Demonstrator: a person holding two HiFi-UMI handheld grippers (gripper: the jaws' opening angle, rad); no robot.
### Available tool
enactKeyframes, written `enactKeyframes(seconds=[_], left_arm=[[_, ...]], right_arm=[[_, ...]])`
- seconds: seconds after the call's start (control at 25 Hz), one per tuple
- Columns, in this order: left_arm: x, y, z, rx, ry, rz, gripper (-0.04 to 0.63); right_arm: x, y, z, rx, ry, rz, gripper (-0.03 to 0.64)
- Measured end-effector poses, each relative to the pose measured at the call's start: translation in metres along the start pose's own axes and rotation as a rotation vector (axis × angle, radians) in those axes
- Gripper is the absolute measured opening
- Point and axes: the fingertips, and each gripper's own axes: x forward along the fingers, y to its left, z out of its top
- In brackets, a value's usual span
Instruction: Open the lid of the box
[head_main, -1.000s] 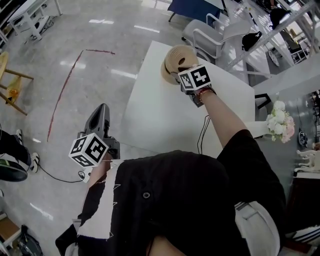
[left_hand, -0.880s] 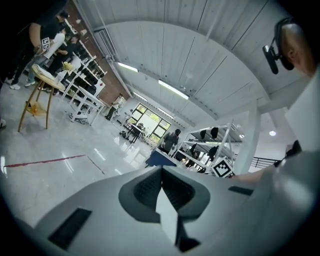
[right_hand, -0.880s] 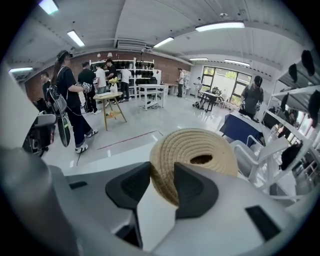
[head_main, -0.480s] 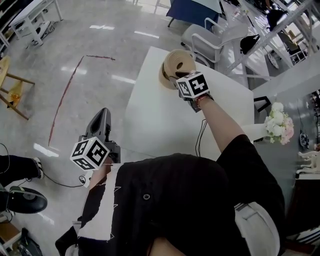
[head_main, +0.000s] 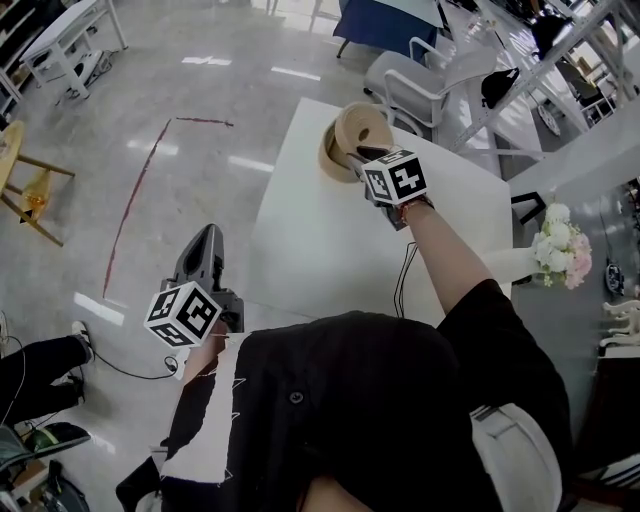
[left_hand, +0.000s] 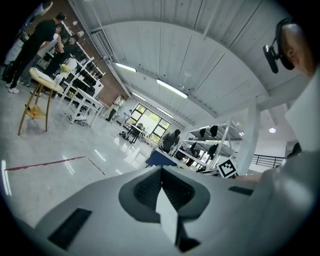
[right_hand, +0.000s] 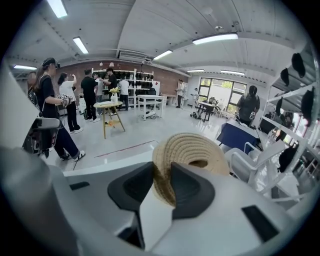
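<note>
Woven lid (right_hand: 192, 147) tilted up on edge; R hand-held gripper (right_hand: 162, 175) jaws just closed in, pinching rim.

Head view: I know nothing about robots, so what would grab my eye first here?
The round woven lid, tipped up at the far end of the white table, with the right gripper whose jaws have just been closing on its rim. Next, the left gripper, shut and empty, held over the shiny floor left of the table.
</note>
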Motion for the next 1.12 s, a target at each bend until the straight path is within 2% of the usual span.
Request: enactKeyframes(seconds=[1.12], left_arm=[[-0.006, -0.017, 0.004, 0.027, -0.02, -0.011, 0.009]], right_arm=[[-0.043, -0.026, 0.015, 0.126, -0.148, -0.038, 0.078]])
